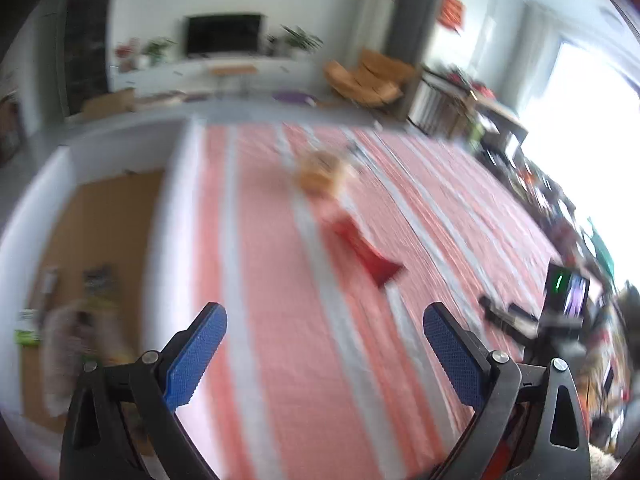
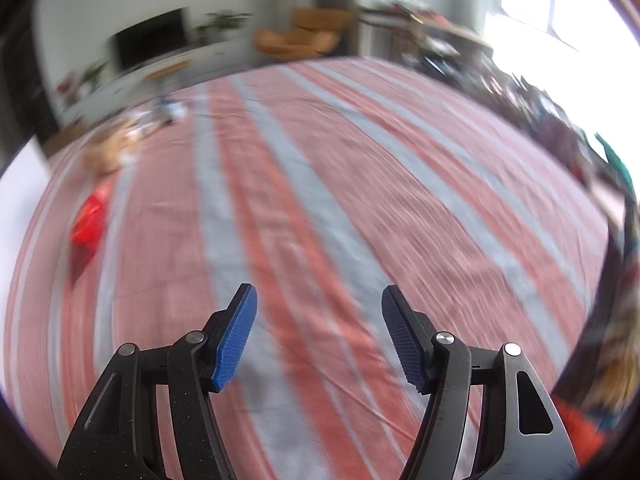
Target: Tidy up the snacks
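Snacks lie far out on the red-and-grey striped cloth [image 1: 280, 320]: a red packet [image 1: 366, 250] nearest, and beyond it a blurred orange-tan packet [image 1: 320, 170]. At the left of the left wrist view, a white-walled box [image 1: 24, 240] with a brown floor already holds what look like a few packets, too smeared to name.

Both views are streaked, so the step in hand seems to be a reach toward the red packet. To do it well, I would slow down before arriving, line the fingers across the packet's narrower side, come down low over the cloth, and pinch the wrapper without bunching the fabric.

Fingers of the left gripper [image 1: 324, 320] stand wide apart, holding and touching nothing. Those of the right gripper [image 2: 319, 300] are also apart, less widely, and empty above bare cloth [image 2: 360, 200], with the red packet [image 2: 89, 220] well off to the left.
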The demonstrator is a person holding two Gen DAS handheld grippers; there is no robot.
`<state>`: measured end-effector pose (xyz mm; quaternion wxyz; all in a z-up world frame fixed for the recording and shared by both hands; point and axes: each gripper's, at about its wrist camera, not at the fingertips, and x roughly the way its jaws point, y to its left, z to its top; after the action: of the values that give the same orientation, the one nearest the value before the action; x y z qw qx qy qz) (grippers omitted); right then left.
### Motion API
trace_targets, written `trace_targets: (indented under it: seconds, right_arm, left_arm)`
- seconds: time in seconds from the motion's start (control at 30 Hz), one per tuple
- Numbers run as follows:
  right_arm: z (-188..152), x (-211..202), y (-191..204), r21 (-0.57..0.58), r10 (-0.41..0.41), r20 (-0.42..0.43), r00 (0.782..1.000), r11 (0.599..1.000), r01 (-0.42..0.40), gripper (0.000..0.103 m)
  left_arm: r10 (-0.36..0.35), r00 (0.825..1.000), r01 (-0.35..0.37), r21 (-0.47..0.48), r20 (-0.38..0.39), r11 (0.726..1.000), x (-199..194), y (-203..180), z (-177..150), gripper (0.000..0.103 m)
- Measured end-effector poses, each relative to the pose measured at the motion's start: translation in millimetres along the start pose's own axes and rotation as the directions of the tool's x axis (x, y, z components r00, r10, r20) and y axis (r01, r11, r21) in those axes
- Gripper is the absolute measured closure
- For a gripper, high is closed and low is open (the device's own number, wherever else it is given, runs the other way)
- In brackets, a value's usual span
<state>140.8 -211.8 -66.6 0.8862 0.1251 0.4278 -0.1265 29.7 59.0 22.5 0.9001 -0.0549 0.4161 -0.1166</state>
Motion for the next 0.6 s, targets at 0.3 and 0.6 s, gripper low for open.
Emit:
trace_targets:
  seconds: [0.3, 0.6]
  right_arm:
    - [-12.6, 13.1, 25.9, -0.159, -0.081, -0.009, 0.997, 0.984, 0.079, 0.035]
    - [-18.6, 10.4, 19.2, -0.158, -0.087, -0.010, 0.996, 0.984, 0.085, 0.024]
  left_arm:
    - [0.144, 0.988, -0.135, 0.151, -0.048, 0.979, 84.4, -36.5, -22.3, 0.005]
    - [0.217, 0.972, -0.206, 0.113, -0.094, 0.972, 129.8, -11.5, -36.3, 0.005]
